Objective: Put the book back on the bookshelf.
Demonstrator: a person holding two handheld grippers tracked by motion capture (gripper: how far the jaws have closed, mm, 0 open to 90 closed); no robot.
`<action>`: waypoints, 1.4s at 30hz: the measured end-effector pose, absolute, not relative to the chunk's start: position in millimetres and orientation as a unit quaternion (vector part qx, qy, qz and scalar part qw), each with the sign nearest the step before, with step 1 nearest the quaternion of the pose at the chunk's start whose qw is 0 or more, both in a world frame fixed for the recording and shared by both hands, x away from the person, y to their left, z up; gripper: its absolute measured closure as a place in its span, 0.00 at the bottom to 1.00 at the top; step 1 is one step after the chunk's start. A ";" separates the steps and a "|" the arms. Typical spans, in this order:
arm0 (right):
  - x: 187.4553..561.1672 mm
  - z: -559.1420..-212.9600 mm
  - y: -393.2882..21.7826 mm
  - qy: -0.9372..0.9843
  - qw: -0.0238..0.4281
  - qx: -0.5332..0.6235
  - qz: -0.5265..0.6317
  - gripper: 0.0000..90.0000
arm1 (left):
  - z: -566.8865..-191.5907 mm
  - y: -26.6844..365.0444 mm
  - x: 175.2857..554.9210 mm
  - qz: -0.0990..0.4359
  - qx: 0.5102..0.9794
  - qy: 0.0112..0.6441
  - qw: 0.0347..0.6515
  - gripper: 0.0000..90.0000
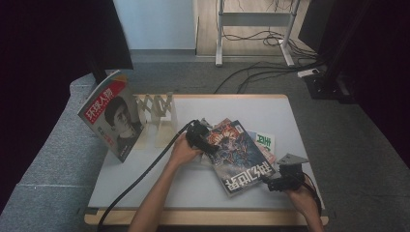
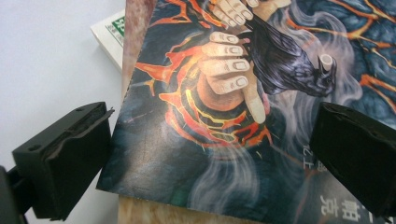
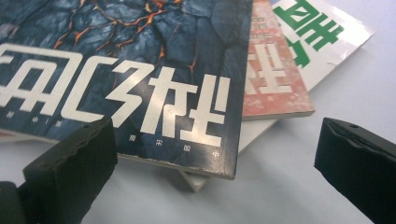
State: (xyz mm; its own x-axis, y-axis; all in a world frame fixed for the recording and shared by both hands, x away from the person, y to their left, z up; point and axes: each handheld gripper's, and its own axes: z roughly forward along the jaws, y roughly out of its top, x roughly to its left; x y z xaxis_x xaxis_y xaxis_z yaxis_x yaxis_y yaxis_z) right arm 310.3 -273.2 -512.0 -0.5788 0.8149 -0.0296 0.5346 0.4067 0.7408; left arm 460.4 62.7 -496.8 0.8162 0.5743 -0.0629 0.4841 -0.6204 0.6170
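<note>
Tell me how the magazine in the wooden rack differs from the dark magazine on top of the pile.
The rack magazine stands upright, leaning in the wooden rack; the dark magazine lies flat on top of the pile. The rack magazine's cover is pale with a portrait and a red title band; the dark magazine's is blue-black with orange cracks and white lettering. The left gripper and right gripper flank the dark one, open. Both show their front covers.

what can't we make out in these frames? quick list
- Lower magazines in the stack: covers mostly hidden under the dark top magazine, high view.
- Wooden rack: left end hidden behind the standing magazine, high view.
- Left hand-held gripper: jaw tips too small to place against the cover, high view.
- Top magazine's title: cut off by the left edge, right gripper view.
</note>
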 end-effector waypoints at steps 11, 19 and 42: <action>318.8 -511.9 -283.5 0.802 0.213 0.433 0.352 0.00 | -495.5 70.4 442.0 0.077 0.897 0.303 0.314 0.00; 330.2 -511.2 -290.5 0.795 0.218 0.447 0.348 0.00 | -496.1 77.2 430.2 0.073 0.895 0.307 0.316 0.00; 363.1 -510.7 -300.9 0.776 0.219 0.480 0.345 0.00 | -500.5 88.1 392.6 0.088 0.894 0.307 0.314 0.00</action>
